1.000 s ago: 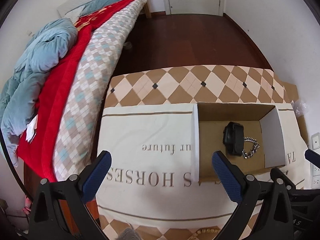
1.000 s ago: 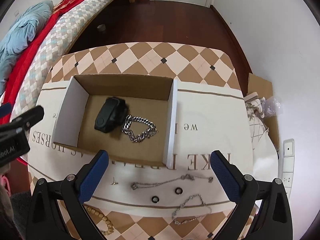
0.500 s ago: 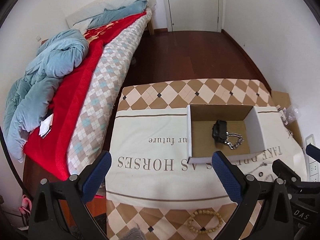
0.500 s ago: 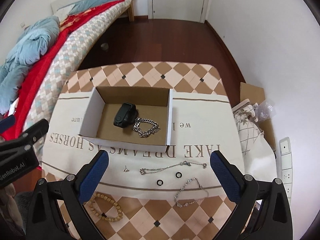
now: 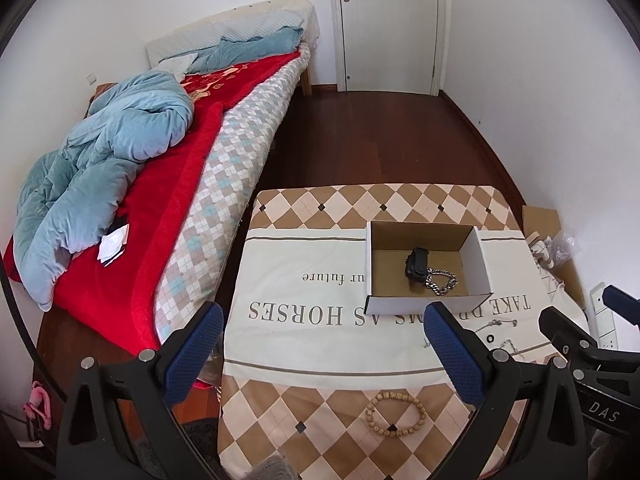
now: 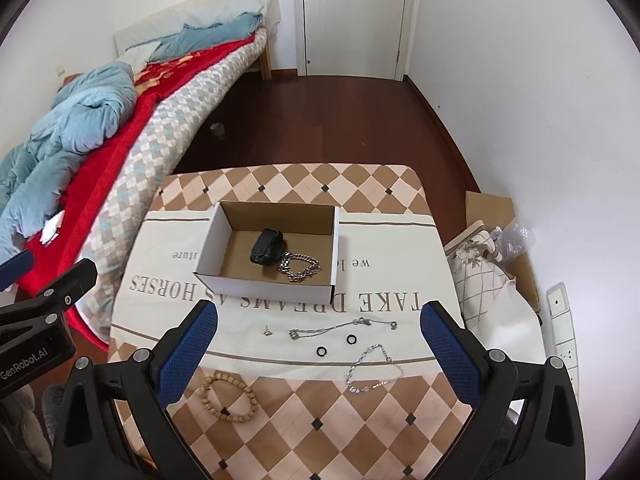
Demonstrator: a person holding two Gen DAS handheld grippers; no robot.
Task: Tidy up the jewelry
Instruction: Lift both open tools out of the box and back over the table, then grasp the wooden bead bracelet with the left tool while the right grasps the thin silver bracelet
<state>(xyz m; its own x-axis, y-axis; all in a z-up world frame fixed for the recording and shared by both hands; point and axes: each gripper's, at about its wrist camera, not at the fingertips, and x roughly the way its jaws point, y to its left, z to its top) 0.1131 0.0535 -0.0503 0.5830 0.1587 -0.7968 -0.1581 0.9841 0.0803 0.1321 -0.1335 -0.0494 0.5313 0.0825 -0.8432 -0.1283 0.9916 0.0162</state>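
Both our grippers, left [image 5: 320, 352] and right [image 6: 318, 350], gape wide, holding nothing. Frame centre: box [image 6: 264, 278] holds black watch [image 6: 266, 246] plus chunky chain [image 6: 300, 268]. Left outside, lower frame: thin necklace [image 6: 340, 326], two rings [image 6: 336, 345], silver bracelet [image 6: 374, 372], bead bracelet [image 6: 228, 392], tiny stud [image 6: 267, 331]. Roughly a quarter done, we'd say.

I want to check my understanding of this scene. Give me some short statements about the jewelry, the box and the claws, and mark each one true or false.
1. The cardboard box holds a black watch and a thick silver chain. True.
2. The wooden bead bracelet lies inside the box. False: it lies on the checkered tablecloth, nearer the camera than the box.
3. Two small black rings lie on the white printed cloth. True.
4. The right claw grips a necklace. False: it is open and empty.
5. The left claw is open. True.
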